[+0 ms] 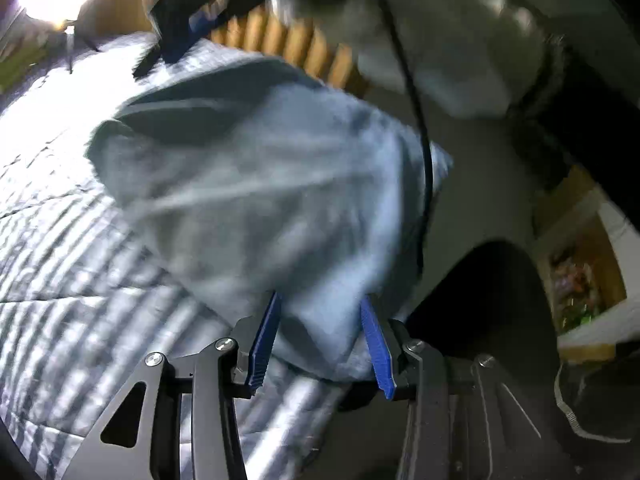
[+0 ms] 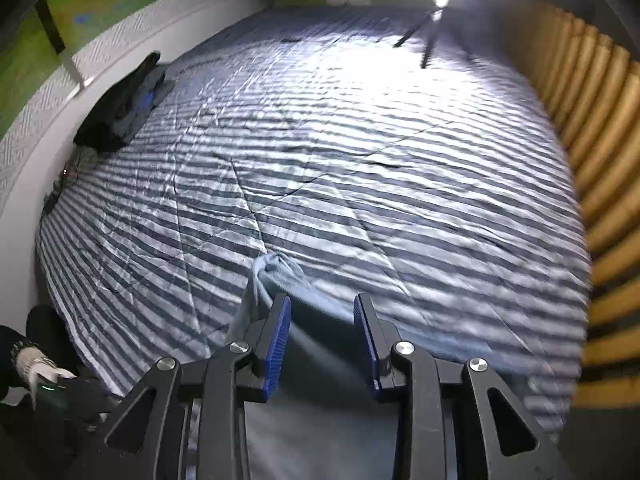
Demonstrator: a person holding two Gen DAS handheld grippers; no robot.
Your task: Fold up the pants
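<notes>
- The pants (image 1: pixel 256 184) are soft, matt, light blue cloth, creased.
- The bedspread (image 2: pixel 340 184) is quilted striped cloth with a slight sheen, stitched and wrinkled.
- The left gripper (image 1: pixel 322 312) and right gripper (image 2: pixel 322 312) have matt black arms, shiny metal pivot pins and ribbed blue plastic pads (image 2: pixel 276 344).
- The padded headboard (image 2: pixel 600 160) is ribbed and smooth in ochre.
- The wall (image 2: pixel 36 128) has a white, textured herringbone finish.
</notes>
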